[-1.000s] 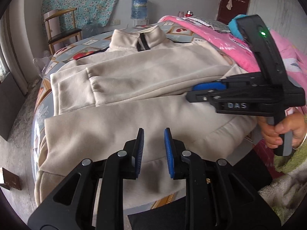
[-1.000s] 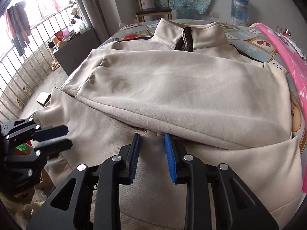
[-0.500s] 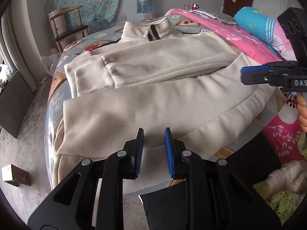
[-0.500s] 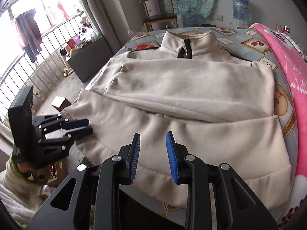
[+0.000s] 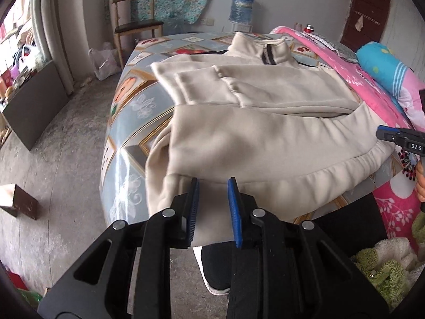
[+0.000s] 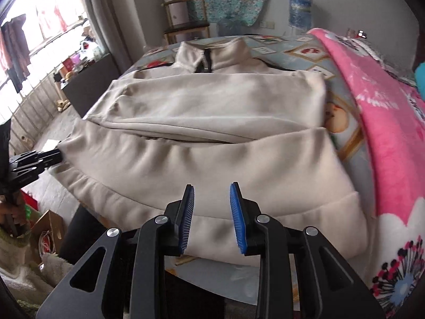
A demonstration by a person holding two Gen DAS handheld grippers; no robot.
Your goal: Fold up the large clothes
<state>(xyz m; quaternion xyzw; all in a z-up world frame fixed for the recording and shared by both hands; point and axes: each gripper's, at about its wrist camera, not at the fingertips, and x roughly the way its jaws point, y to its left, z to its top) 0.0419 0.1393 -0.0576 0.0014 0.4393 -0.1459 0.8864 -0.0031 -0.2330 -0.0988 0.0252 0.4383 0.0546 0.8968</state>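
A large cream zip-neck sweatshirt (image 5: 265, 138) lies face up on the patterned bed, both sleeves folded across its chest, its hem hanging over the near edge; it also fills the right wrist view (image 6: 212, 143). My left gripper (image 5: 212, 207) is open and empty just short of the hem's left corner. My right gripper (image 6: 212, 212) is open and empty above the middle of the hem. The right gripper's tip shows at the left wrist view's right edge (image 5: 398, 138), and the left gripper shows at the right wrist view's left edge (image 6: 32, 162).
A pink blanket (image 6: 385, 122) lies along the bed's right side, with a blue pillow (image 5: 385, 69) on it. A wooden chair (image 5: 135, 26) and a water bottle (image 5: 241, 8) stand by the far wall. A dark board (image 5: 32, 106) leans at the left, and a brown box (image 5: 18, 202) sits on the floor.
Both grippers have drawn back from over the sweatshirt to its near hem, still open. The left one has swung left toward the hem's corner.
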